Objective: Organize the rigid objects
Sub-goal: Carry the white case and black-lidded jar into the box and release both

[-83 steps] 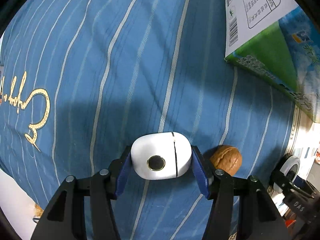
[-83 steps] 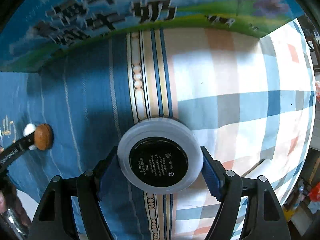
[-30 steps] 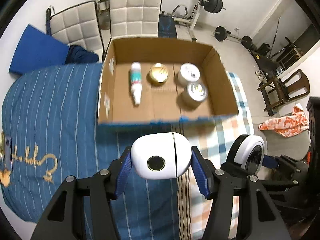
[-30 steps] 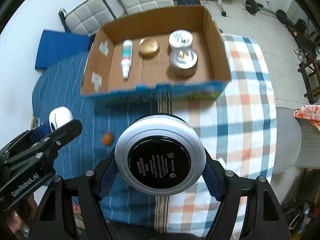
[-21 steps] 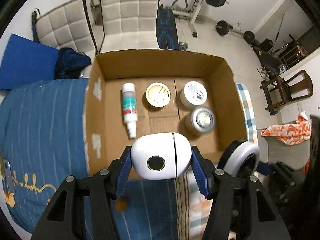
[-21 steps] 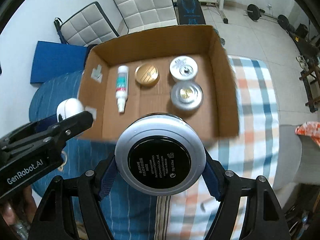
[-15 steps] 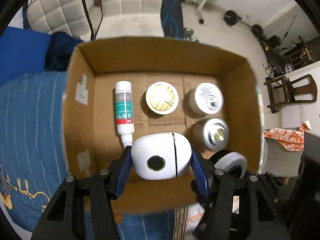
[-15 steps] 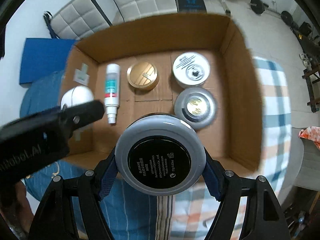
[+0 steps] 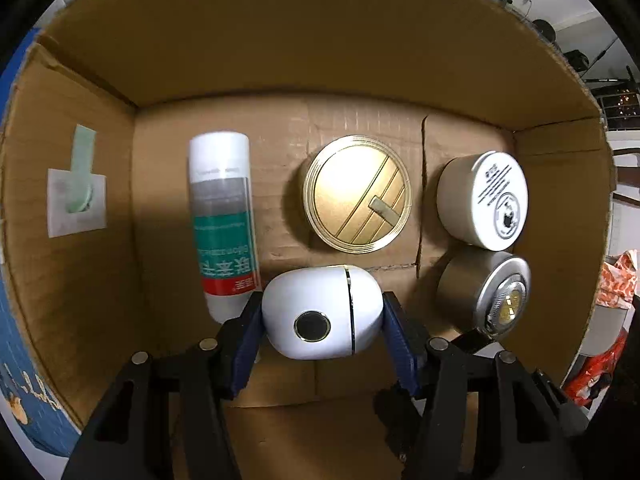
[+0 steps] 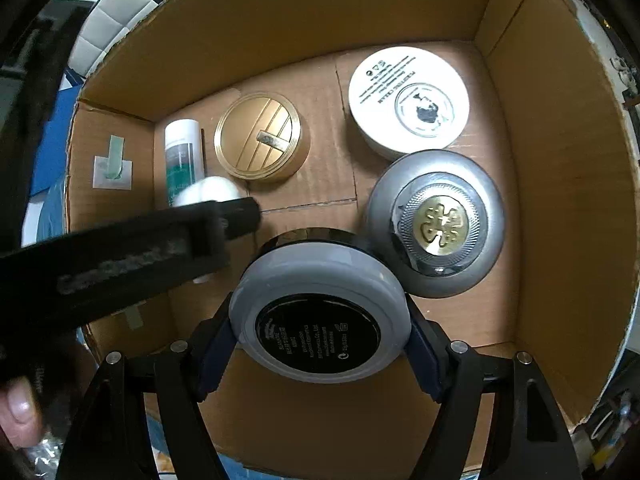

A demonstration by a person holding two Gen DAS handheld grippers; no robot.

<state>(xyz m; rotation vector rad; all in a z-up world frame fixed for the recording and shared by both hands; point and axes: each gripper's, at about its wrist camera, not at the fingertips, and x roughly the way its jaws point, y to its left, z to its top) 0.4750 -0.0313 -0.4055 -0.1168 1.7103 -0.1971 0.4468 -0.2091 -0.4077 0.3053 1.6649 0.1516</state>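
My left gripper (image 9: 322, 314) is shut on a white egg-shaped case (image 9: 320, 312) with a dark round button, low inside the cardboard box (image 9: 280, 40). The right gripper (image 10: 320, 330) is shut on a round jar (image 10: 320, 320) with a grey-white rim and black label, also down in the box (image 10: 560, 160). On the box floor lie a white tube with green label (image 9: 222, 216), a gold round compact (image 9: 356, 192), a white round jar (image 9: 488, 204) and a silver jar (image 9: 488, 296). The left gripper's black body (image 10: 120, 256) crosses the right wrist view.
The box walls rise close on all sides of both grippers. A taped green strip (image 9: 78, 184) sticks to the left wall. Blue striped bedding (image 9: 16, 360) shows outside at the left. A fingertip (image 10: 18, 408) shows at the lower left of the right wrist view.
Both grippers have come forward over the bed and sunk down into the box, each still holding its object. The items on the box floor now look much larger and closer.
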